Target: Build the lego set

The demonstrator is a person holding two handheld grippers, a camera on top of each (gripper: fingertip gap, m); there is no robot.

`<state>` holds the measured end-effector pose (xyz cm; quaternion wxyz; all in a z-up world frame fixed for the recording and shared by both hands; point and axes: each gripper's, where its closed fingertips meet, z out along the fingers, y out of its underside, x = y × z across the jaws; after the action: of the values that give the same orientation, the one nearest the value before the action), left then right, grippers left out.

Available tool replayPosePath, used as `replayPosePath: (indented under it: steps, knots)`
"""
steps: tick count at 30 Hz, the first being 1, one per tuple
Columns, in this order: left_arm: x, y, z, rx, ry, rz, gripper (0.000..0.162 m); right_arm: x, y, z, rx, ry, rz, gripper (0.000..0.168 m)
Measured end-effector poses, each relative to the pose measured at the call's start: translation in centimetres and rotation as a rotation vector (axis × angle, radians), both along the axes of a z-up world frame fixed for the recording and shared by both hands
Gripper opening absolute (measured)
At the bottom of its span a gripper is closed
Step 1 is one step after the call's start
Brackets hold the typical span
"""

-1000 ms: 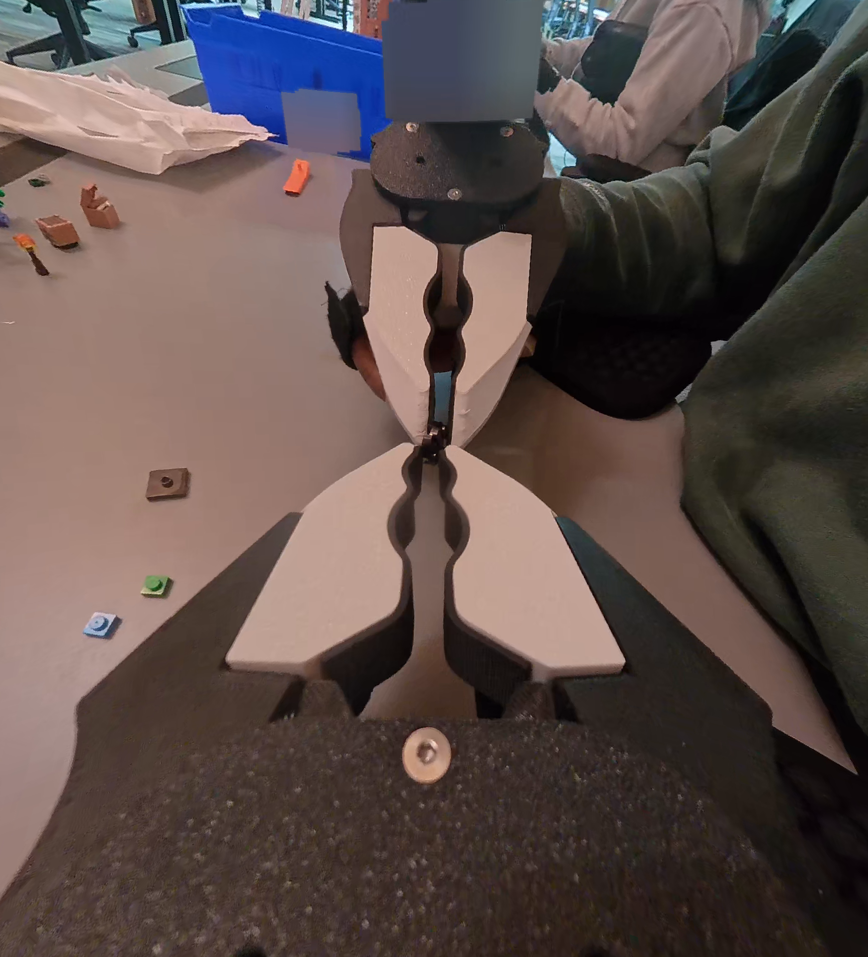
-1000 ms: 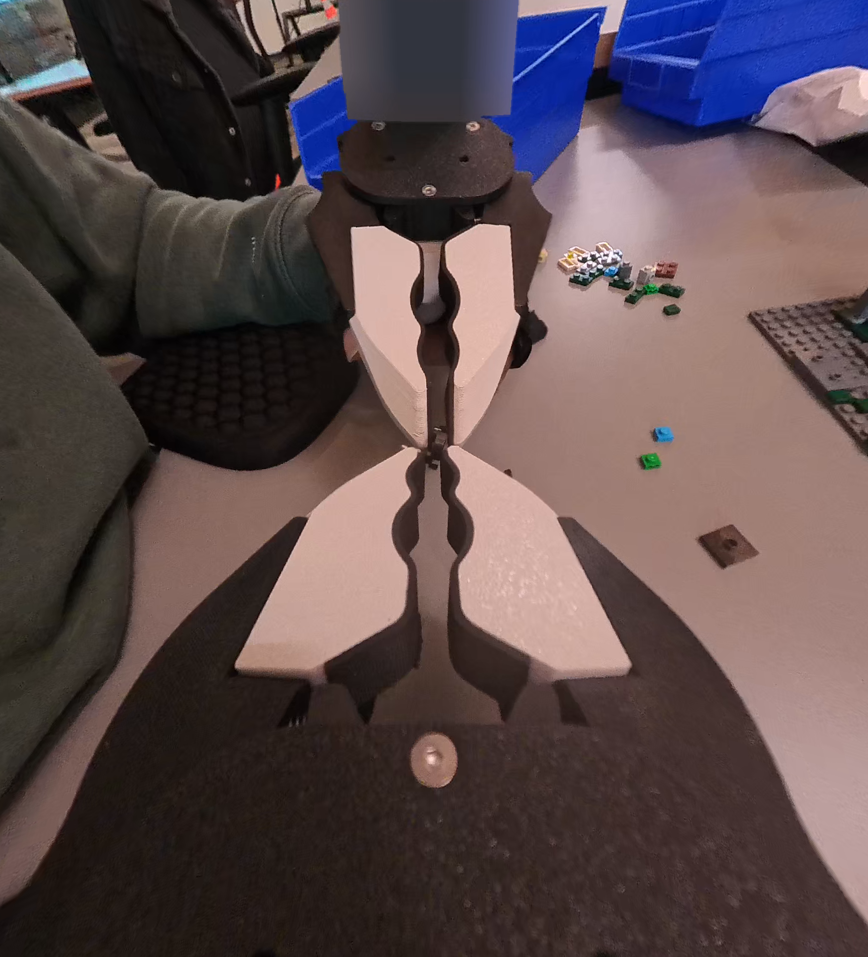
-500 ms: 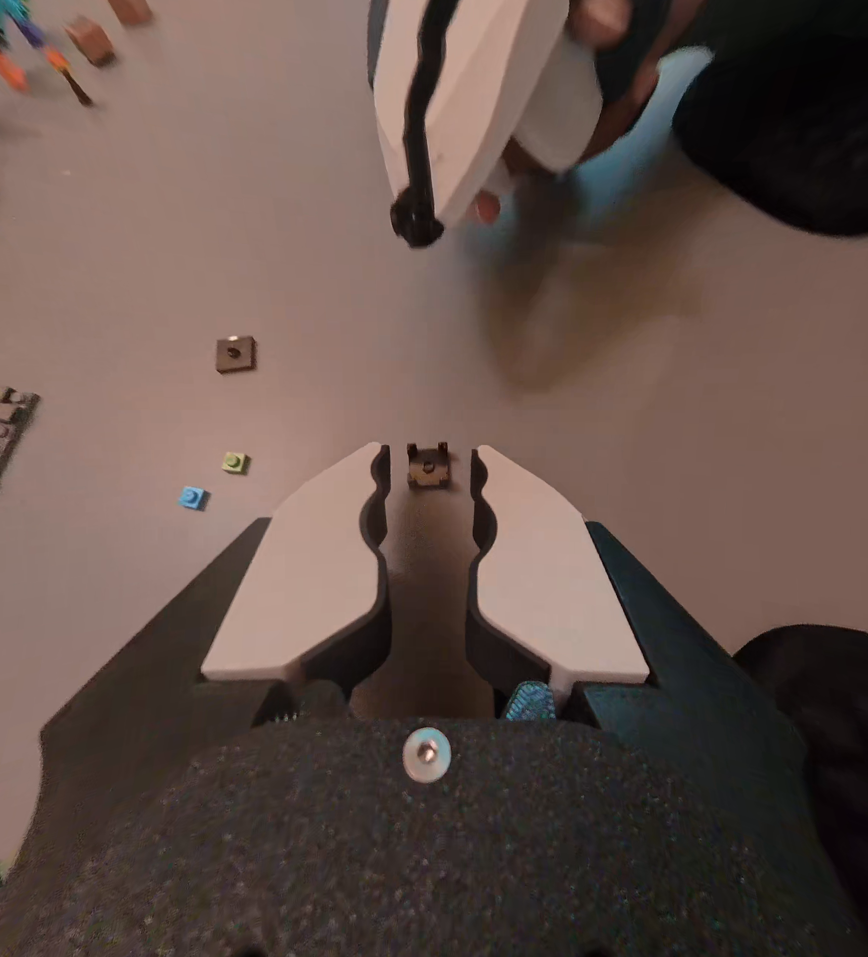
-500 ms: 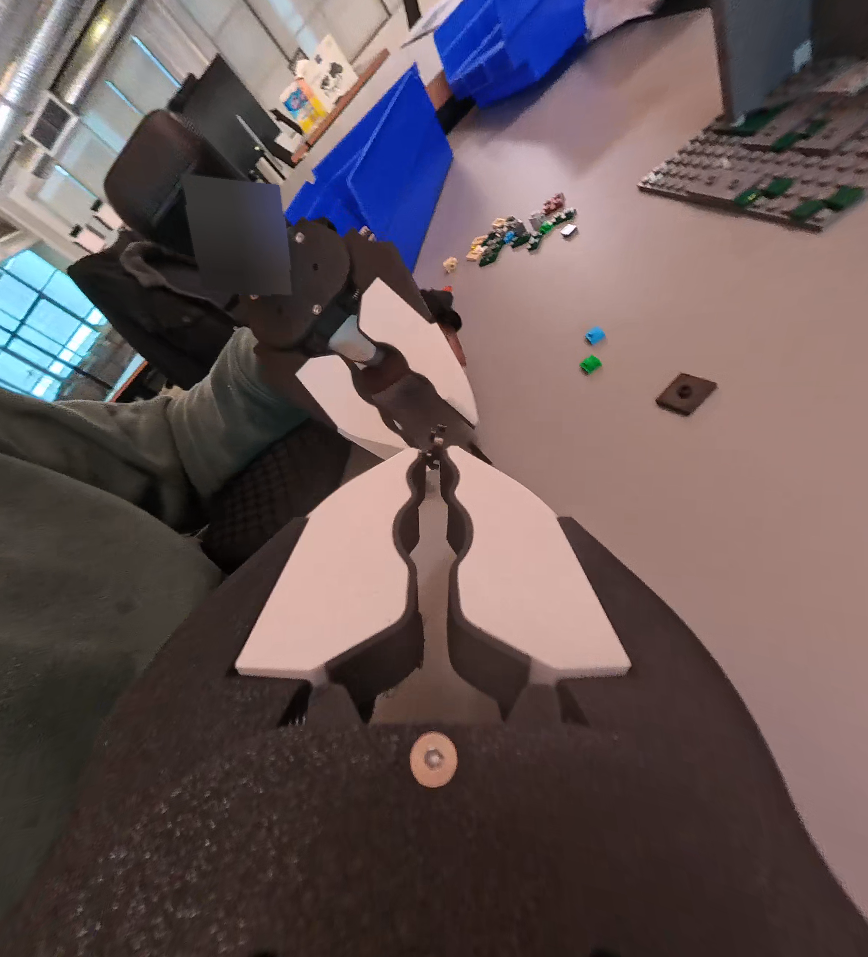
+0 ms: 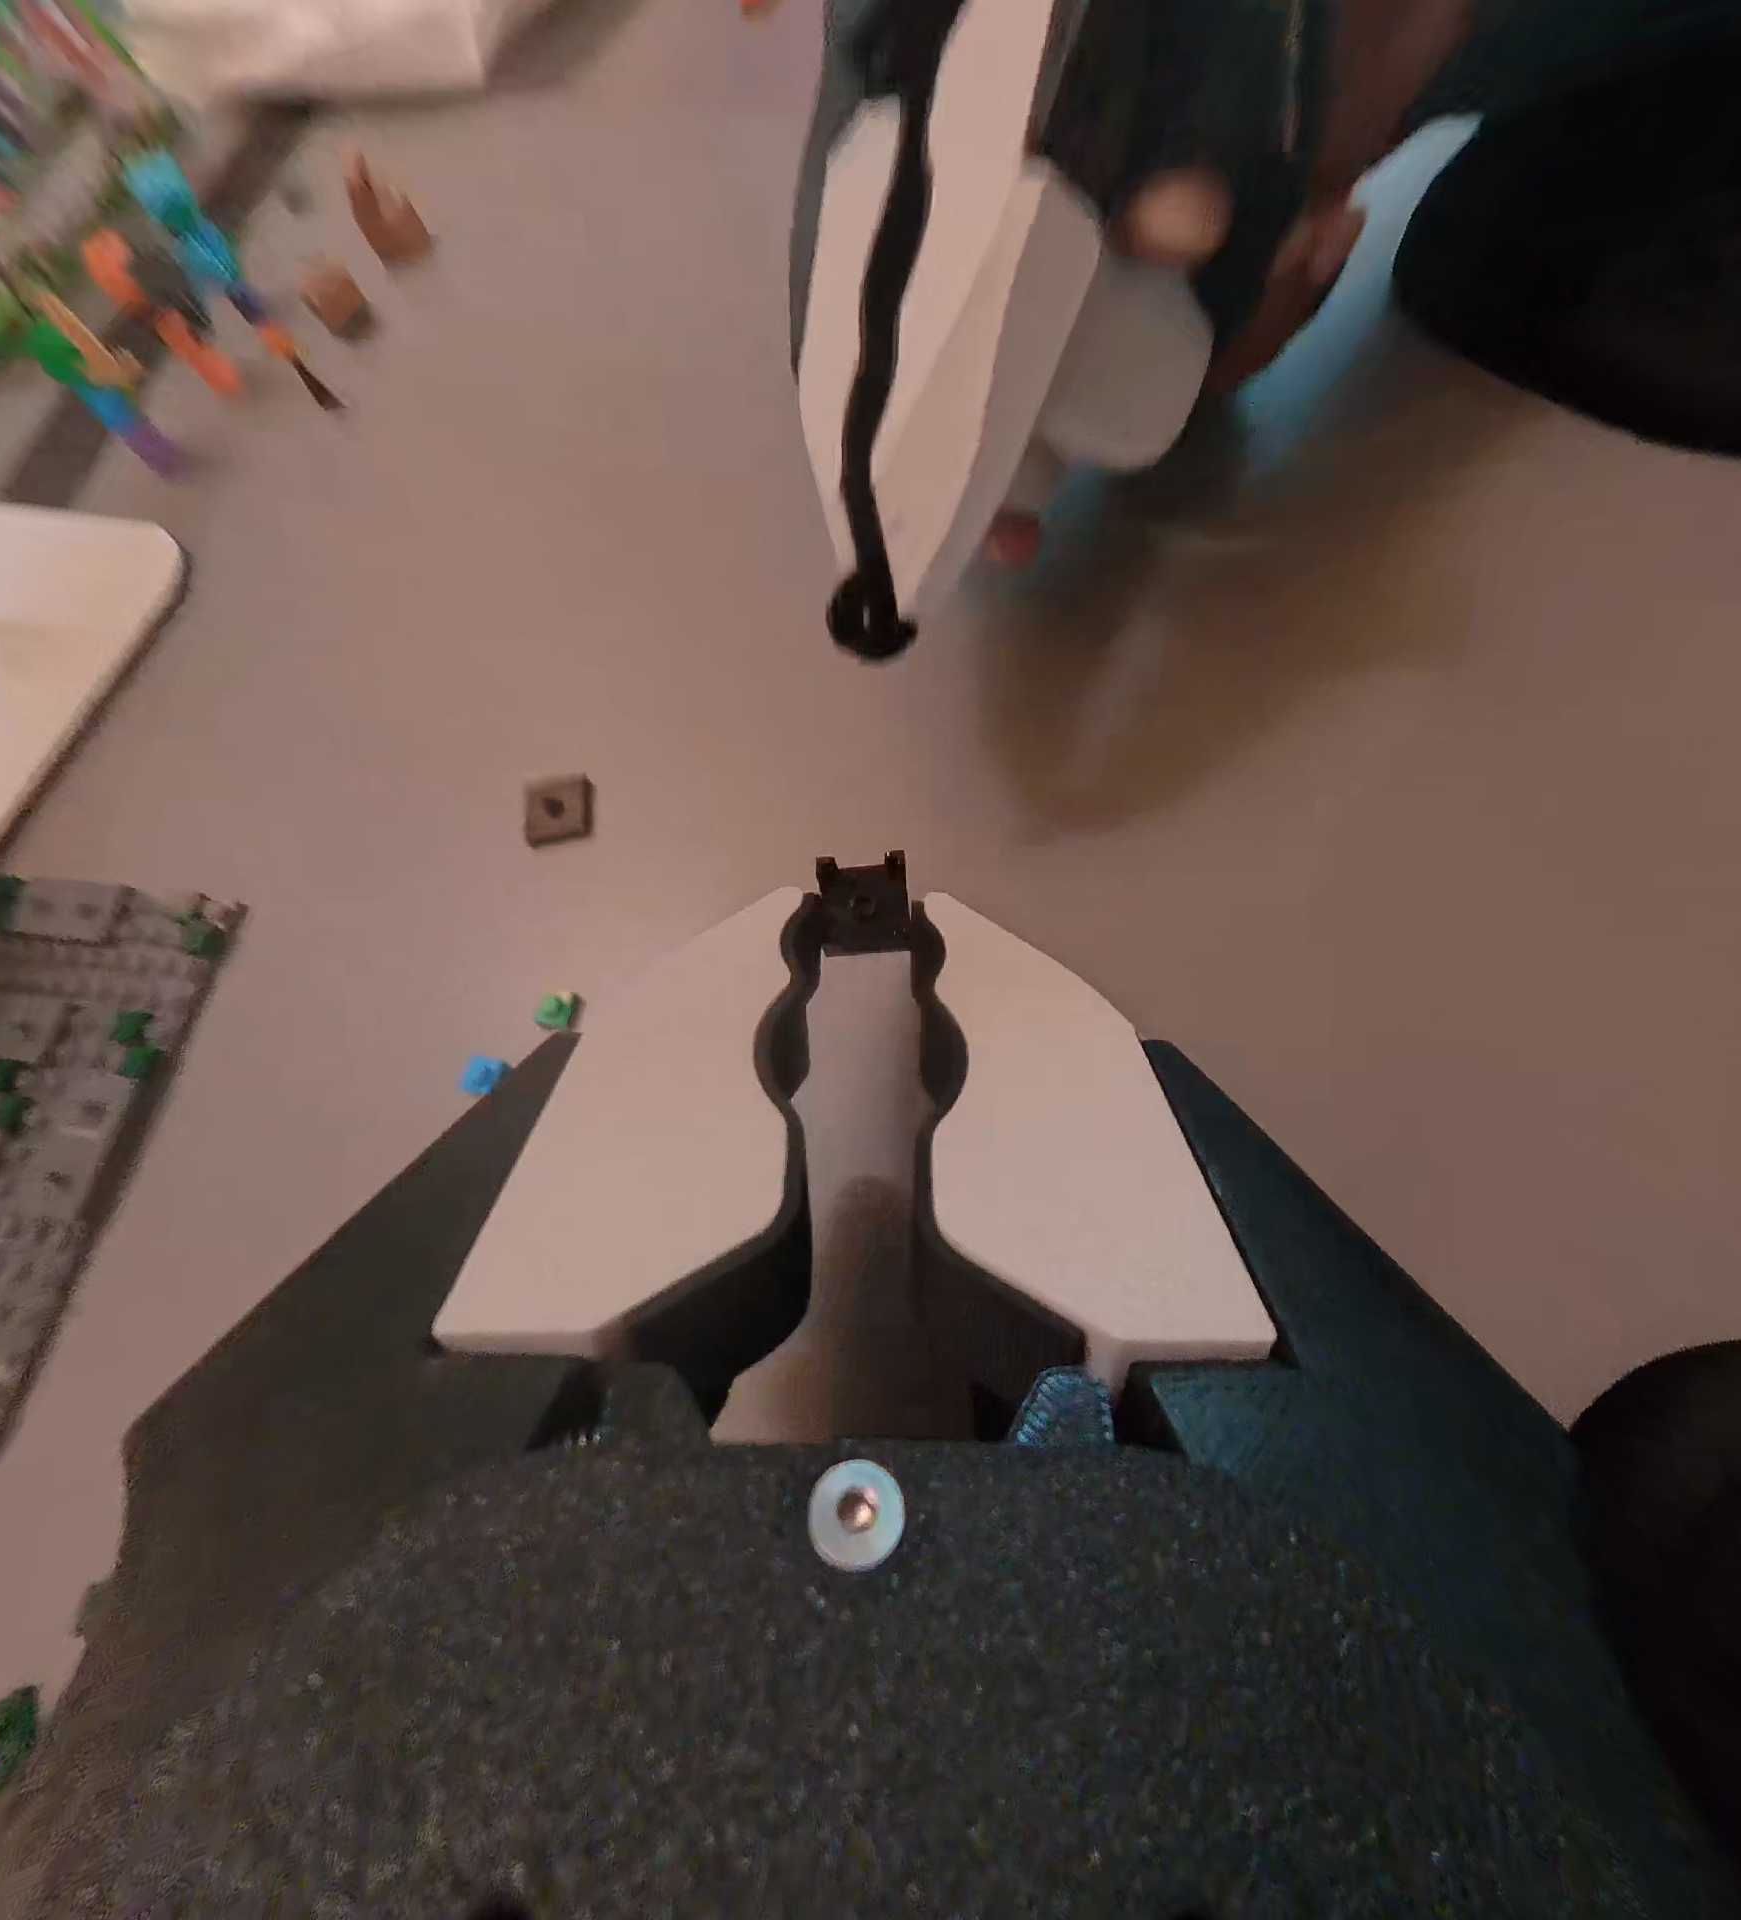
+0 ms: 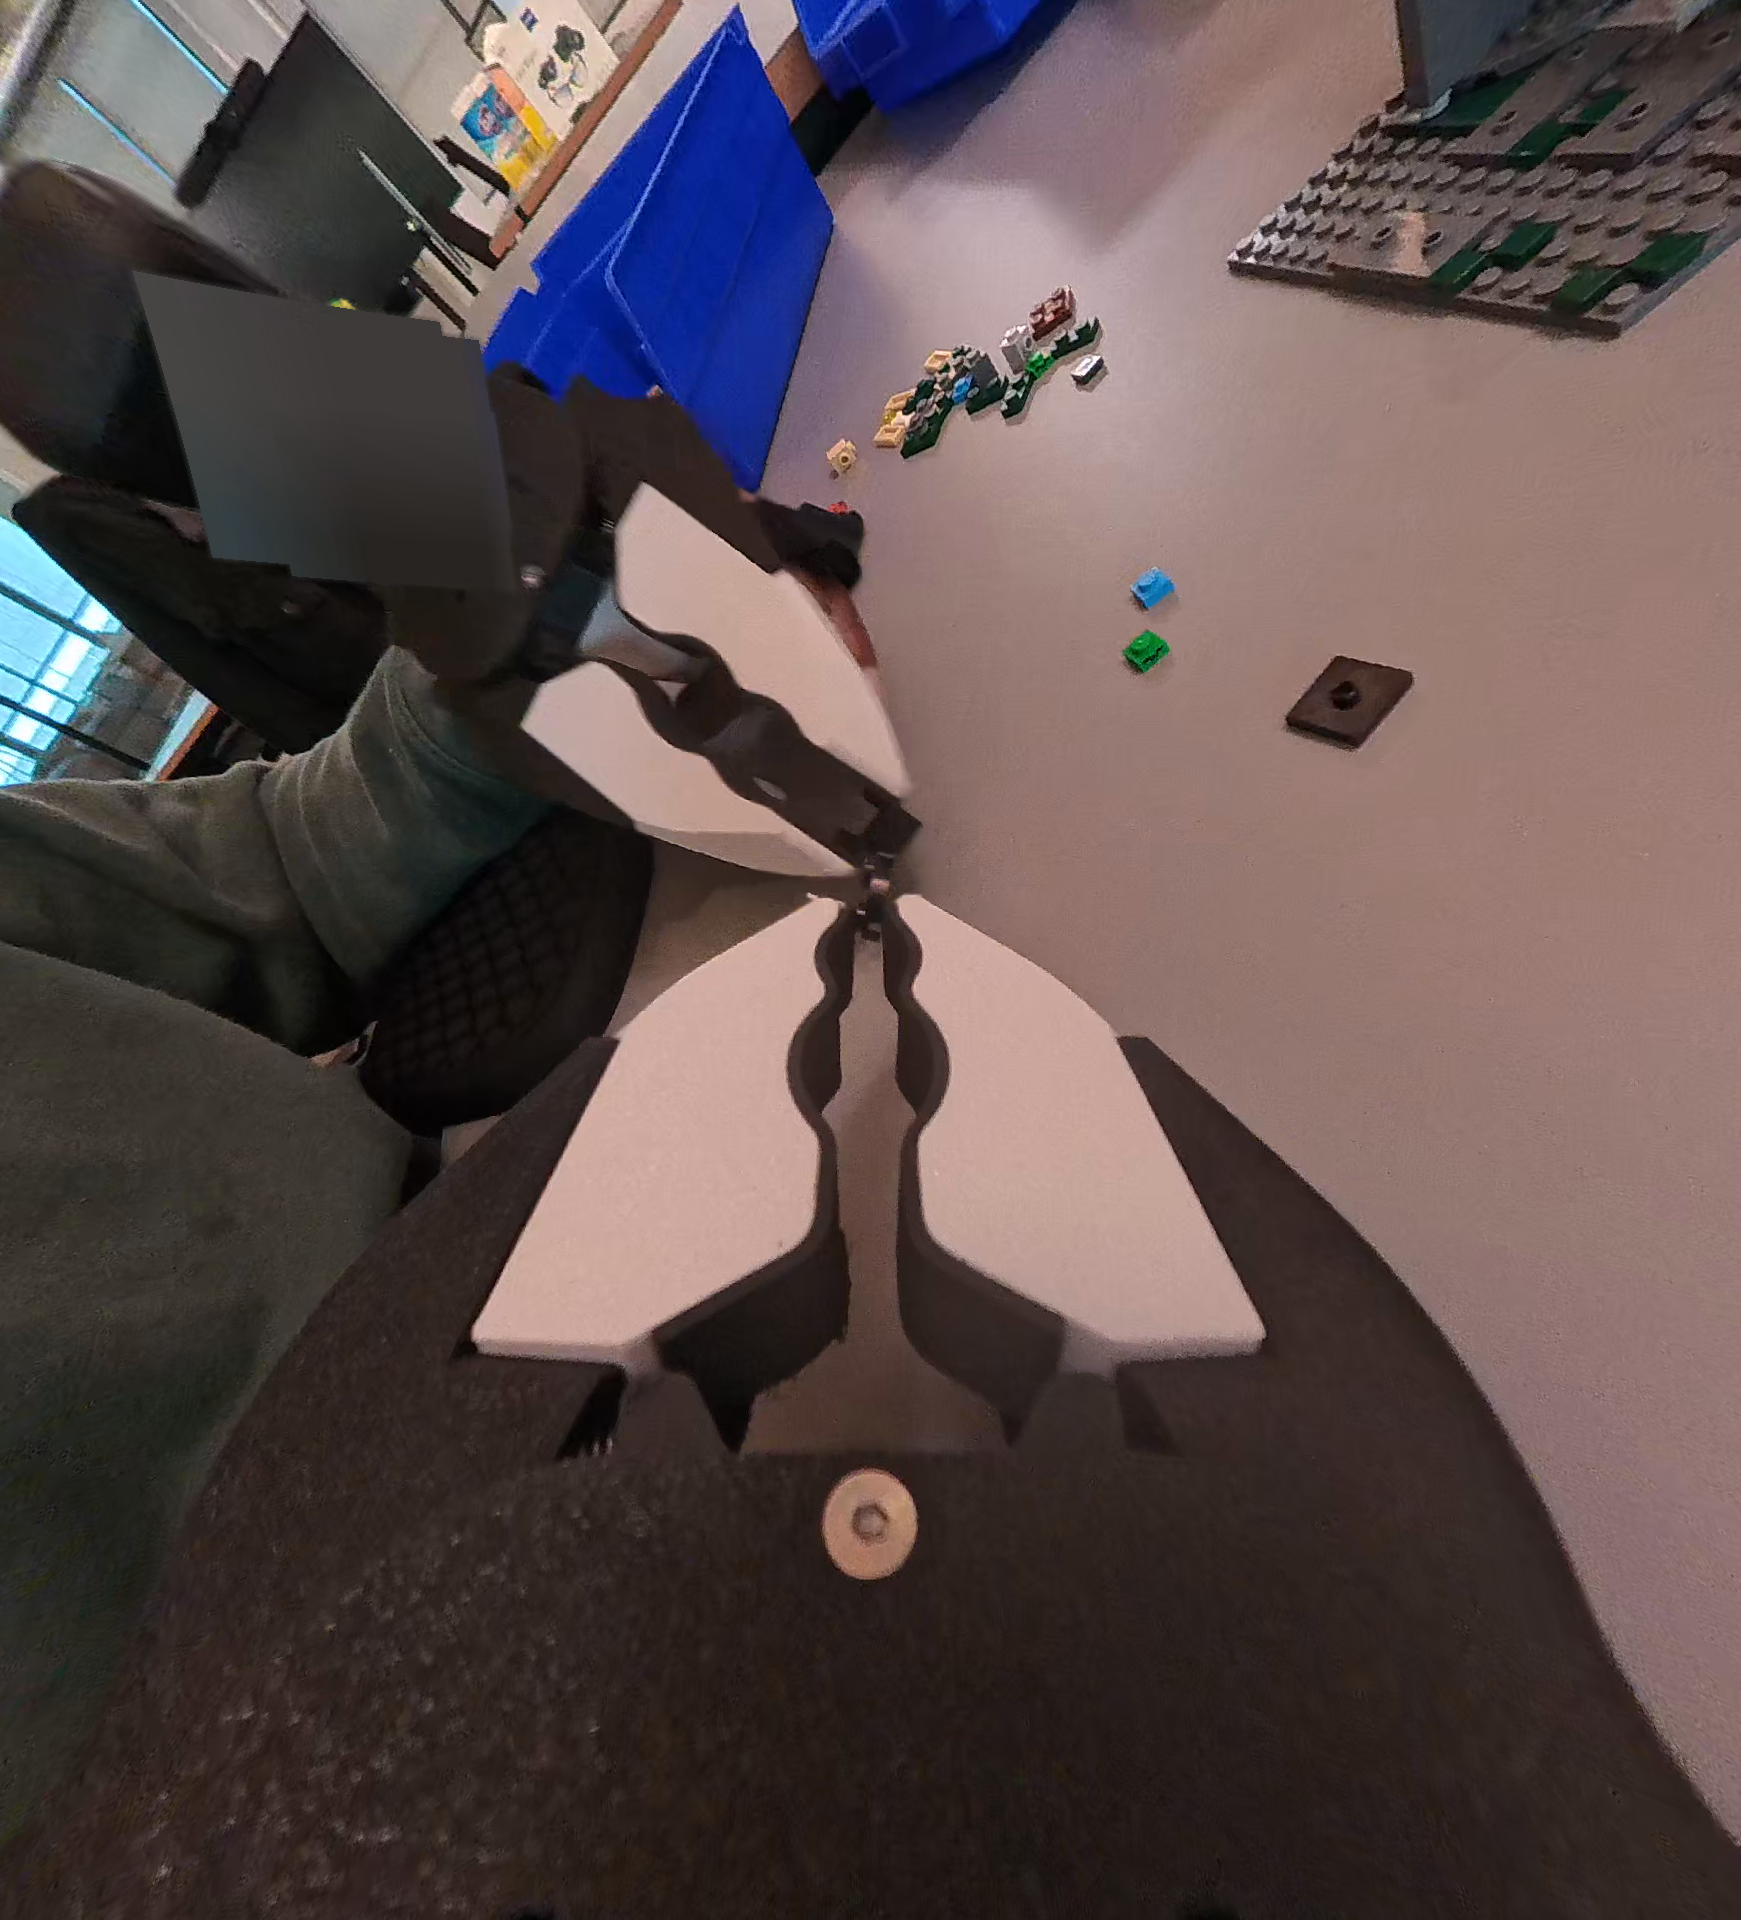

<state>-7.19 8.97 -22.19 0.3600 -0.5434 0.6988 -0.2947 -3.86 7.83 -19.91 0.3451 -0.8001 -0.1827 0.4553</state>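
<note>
In the left wrist view, the grey studded baseplate (image 5: 45, 1122) lies at the left edge. At centre, the left gripper (image 5: 864, 914) pinches a small black piece (image 5: 864, 920) between slightly parted fingertips. In the right wrist view, empty blue bins (image 6: 679, 260) stand upper left; the right gripper (image 6: 871, 914), nearly closed, holds a tiny dark piece (image 6: 871, 904).
</note>
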Motion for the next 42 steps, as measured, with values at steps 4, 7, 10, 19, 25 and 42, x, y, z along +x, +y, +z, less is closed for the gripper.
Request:
replayPosePath:
  steps: [4, 7, 10, 19, 25, 42]
  knots:
    - [0.8, -0.6, 3.0, 0.087, -0.138, -0.013, 0.016, -0.5, 0.2, -0.2, -0.013, 0.006, -0.013, 0.005]
    - [1.3, -1.3, 4.1, 0.137, -0.183, -0.026, 0.016, -1.1, 0.1, 0.0, -0.014, 0.020, -0.003, 0.005]
    - [1.5, -1.7, 4.1, 0.154, -0.180, -0.038, 0.016, -1.5, -0.2, 0.4, -0.008, 0.053, 0.018, 0.005]
    - [1.5, -2.3, 5.3, 0.174, -0.244, -0.058, 0.016, -2.2, -1.1, 2.9, 0.033, 0.231, 0.099, 0.005]
    - [1.5, -2.4, 6.2, 0.203, -0.274, -0.053, 0.016, -2.3, -1.4, 3.8, 0.050, 0.296, 0.123, 0.005]
    - [1.5, -3.0, 7.5, 0.276, -0.292, -0.045, 0.016, -2.5, -2.5, 5.5, 0.180, 0.282, 0.179, 0.015]
